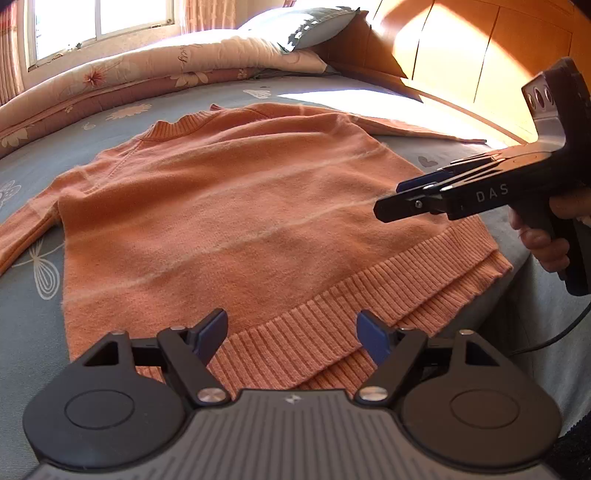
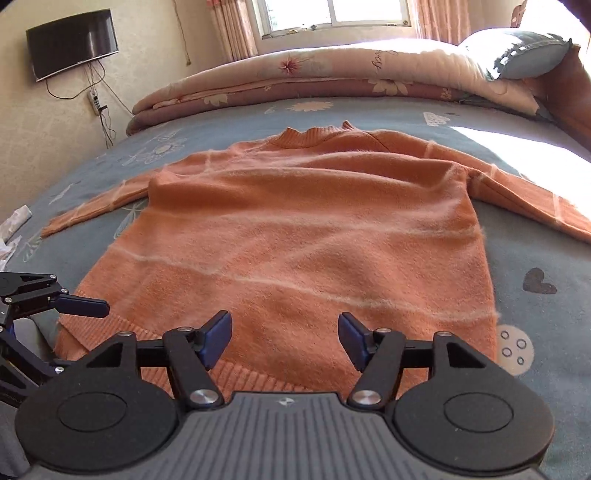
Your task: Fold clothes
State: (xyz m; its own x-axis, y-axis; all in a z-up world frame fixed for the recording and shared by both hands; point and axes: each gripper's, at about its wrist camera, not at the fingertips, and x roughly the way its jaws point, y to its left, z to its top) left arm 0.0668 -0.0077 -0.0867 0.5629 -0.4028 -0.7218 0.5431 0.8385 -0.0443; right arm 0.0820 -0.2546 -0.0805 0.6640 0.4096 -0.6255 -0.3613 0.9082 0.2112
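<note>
2 tools, left tool (image 1: 291,332) and right tool (image 2: 284,338), hover released, level above the sweater's (image 2: 295,229) hem.

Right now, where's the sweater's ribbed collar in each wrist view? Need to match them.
Left wrist: the ribbed collar sits upper left of centre, at the far end of the orange sweater.
Right wrist: the collar is near top centre, just below the folded quilt.
Shared landmark: the grey pillow by the headboard.
</note>
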